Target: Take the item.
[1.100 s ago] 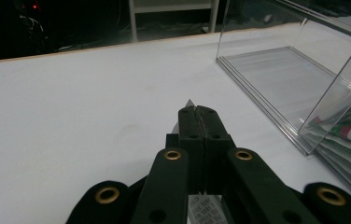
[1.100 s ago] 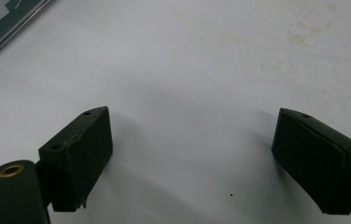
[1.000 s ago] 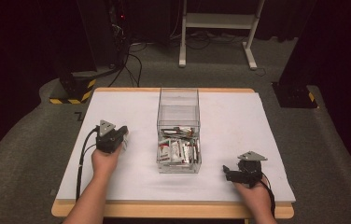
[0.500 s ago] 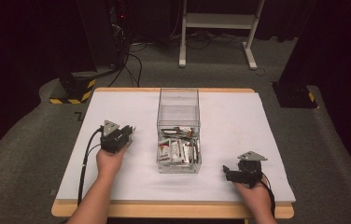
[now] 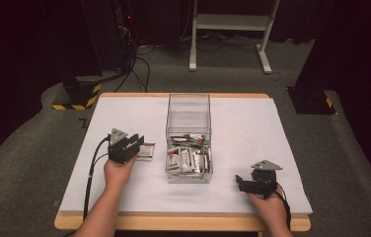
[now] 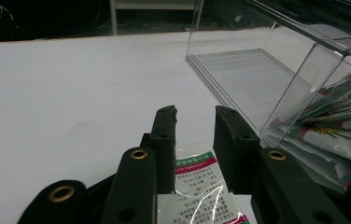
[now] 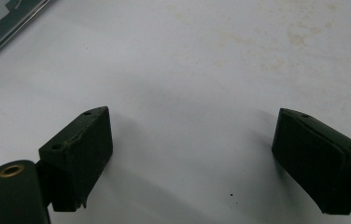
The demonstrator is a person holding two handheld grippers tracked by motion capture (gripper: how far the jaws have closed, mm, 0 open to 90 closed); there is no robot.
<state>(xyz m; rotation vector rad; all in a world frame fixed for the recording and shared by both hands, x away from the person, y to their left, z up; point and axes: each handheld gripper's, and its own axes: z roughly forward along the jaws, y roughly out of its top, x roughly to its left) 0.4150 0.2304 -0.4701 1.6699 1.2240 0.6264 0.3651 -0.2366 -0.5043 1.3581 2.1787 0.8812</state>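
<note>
My left gripper (image 5: pixel 136 143) is left of the clear box (image 5: pixel 189 111), low over the white table. Its jaws stand a narrow gap apart. A red, green and white packet (image 6: pixel 197 177) lies flat between and under those jaws, and it is wider than the gap; the packet (image 5: pixel 147 150) also pokes out toward the box. The box's near compartment holds several similar packets (image 5: pixel 189 159); its far compartment looks empty. My right gripper (image 5: pixel 242 183) rests at the table's front right, jaws wide apart over bare tabletop (image 7: pixel 192 140), nothing between them.
The box wall (image 6: pixel 299 79) is close on the right of my left gripper. The white table (image 5: pixel 252 128) has bare room left of, right of and behind the box. Stands and cables sit on the floor beyond the far edge.
My left gripper has moved a little to the right, toward the box. The right gripper has stayed where it was.
</note>
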